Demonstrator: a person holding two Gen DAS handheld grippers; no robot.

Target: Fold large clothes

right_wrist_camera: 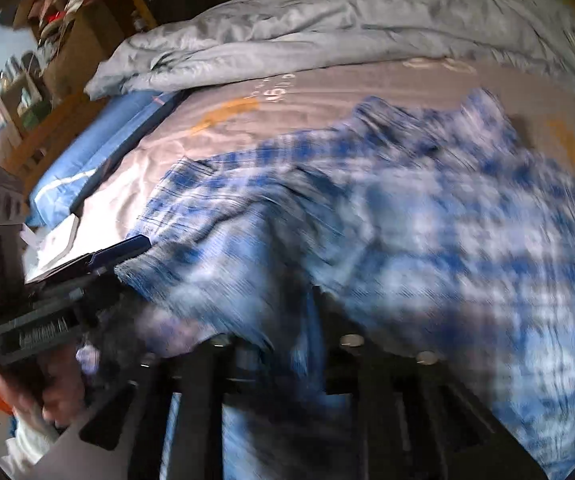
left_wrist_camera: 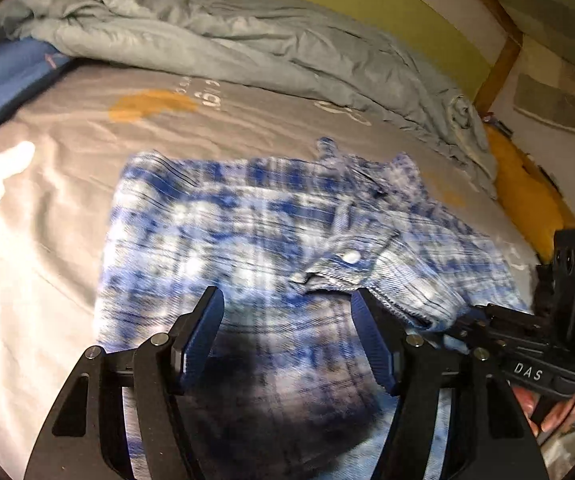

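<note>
left wrist view first, reading from the left edge: a blue pillow (left_wrist_camera: 11,76) sits at the far left of the bed (left_wrist_camera: 47,208), whose grey sheet catches a bright patch of light. a crumpled grey duvet (left_wrist_camera: 215,40) runs along the far side. the blue and white plaid shirt (left_wrist_camera: 223,232) lies spread on the sheet in the middle, with its collar and a pale button toward the right. my left tool (left_wrist_camera: 287,328) hangs over the near part of the shirt with its two fingers well apart and nothing between the blue pads but the cloth lying below them. at the right edge my right tool (left_wrist_camera: 443,328) reaches in sideways to the shirt's folded edge by the collar, with my right hand (left_wrist_camera: 543,408) under it, and an orange pillow (left_wrist_camera: 527,200) lies beyond.

right wrist view (badly smeared by motion): at the far left my left tool (right_wrist_camera: 127,250) shows with its blue pad just at the shirt's (right_wrist_camera: 407,232) edge, my left hand (right_wrist_camera: 47,396) below it. the shirt fills the middle and right and drapes over my right tool's own fingers, so i cannot tell whether they are apart or clamped on the cloth.
</note>
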